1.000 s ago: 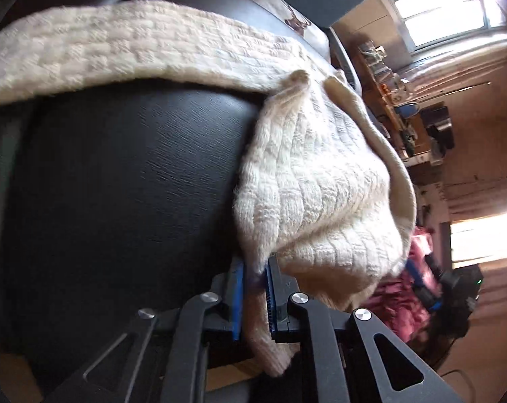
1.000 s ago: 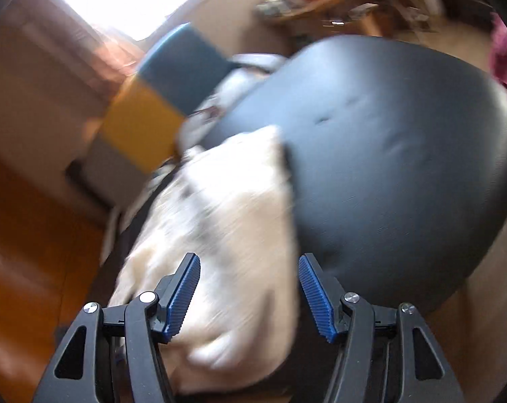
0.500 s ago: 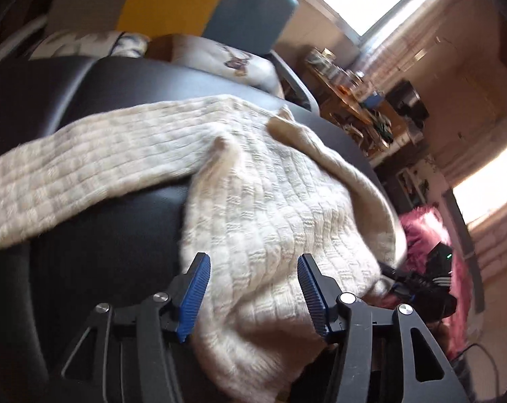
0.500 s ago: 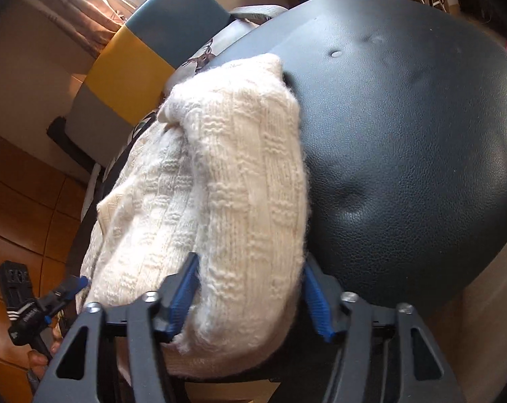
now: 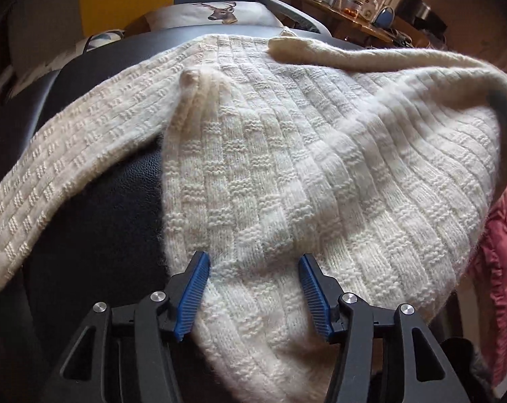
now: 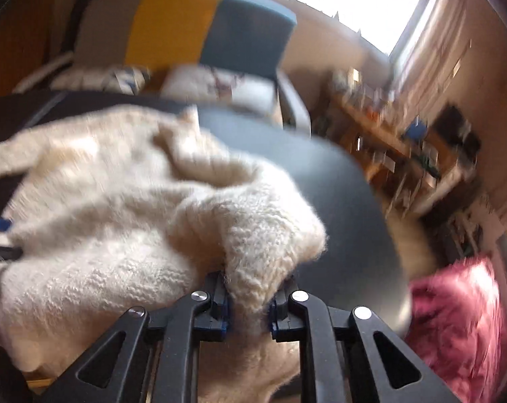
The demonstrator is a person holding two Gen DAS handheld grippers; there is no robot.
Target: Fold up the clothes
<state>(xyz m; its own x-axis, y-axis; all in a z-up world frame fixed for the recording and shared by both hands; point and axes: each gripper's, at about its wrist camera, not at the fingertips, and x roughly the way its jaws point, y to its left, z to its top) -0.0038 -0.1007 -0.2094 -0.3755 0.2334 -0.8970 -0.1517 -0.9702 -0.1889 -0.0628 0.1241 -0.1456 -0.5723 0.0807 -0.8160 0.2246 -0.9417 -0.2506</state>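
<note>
Cream basket-weave knitted sweater [image 5: 287,174] lay spread over a black leather seat [image 5: 95,241], its sleeve trailing away to the lower left in the left view. Left hand-held gripper [image 5: 253,297] had just been opening, jaws apart over the knit, unclenched. Right hand-held gripper [image 6: 248,302] had just been closing, clenched on a bunched sweater fold.

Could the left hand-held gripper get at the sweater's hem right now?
Probably yes: the left hand-held gripper stands open with the cream sweater lying right between its fingers, nothing covering it.
</note>
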